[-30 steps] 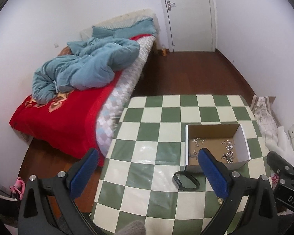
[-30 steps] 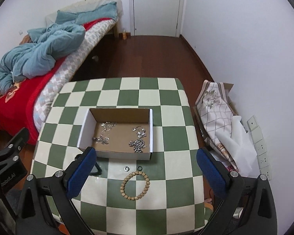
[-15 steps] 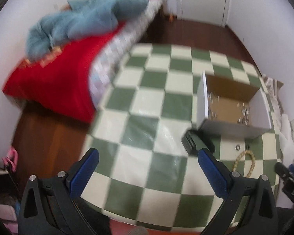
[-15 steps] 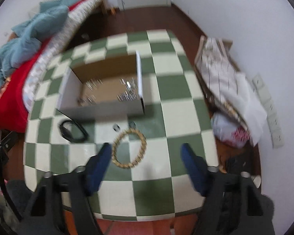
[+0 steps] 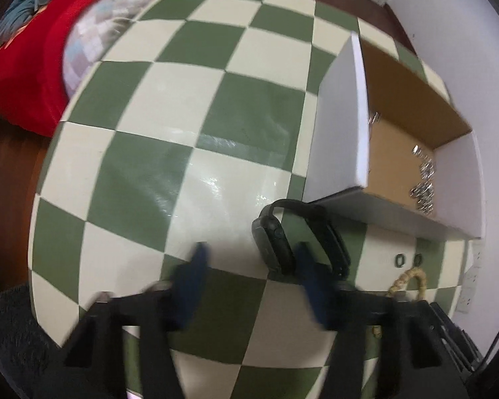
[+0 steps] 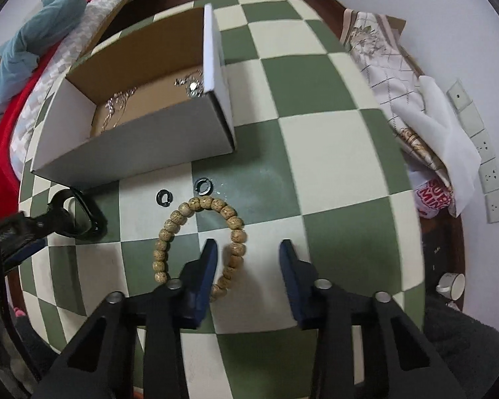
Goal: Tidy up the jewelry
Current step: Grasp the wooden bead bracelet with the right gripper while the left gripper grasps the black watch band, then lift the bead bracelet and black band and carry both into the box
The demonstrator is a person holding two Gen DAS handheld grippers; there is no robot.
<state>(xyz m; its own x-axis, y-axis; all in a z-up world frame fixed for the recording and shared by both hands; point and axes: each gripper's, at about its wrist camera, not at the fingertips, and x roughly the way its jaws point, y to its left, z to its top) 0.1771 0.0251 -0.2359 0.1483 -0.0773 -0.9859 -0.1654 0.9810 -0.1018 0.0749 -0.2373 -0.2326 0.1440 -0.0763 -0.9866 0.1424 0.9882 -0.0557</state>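
Note:
A white cardboard box point(image 6: 136, 139) with silver jewelry inside stands on the green-and-cream checkered table point(image 6: 332, 153); it also shows in the left wrist view point(image 5: 336, 126). A wooden bead bracelet point(image 6: 199, 236) lies in front of the box, with two small black rings point(image 6: 203, 186) beside it. My right gripper point(image 6: 248, 249) is open, low over the table, its jaws straddling the bracelet's right side. A black smartwatch point(image 5: 296, 236) lies by the box corner. My left gripper point(image 5: 249, 259) is open, its right finger point(image 5: 311, 276) against the watch band.
A bed with a red cover point(image 5: 20, 76) and blue blanket point(image 6: 26, 43) borders the table's left side. Patterned cloth and white fabric point(image 6: 406, 96) lie on the floor to the right, near wall sockets point(image 6: 489, 173) and a white cup point(image 6: 450, 284).
Both grippers have dropped down and forward toward the table. The right jaws have narrowed around the bracelet's side. The left gripper has narrowed and come up to the watch.

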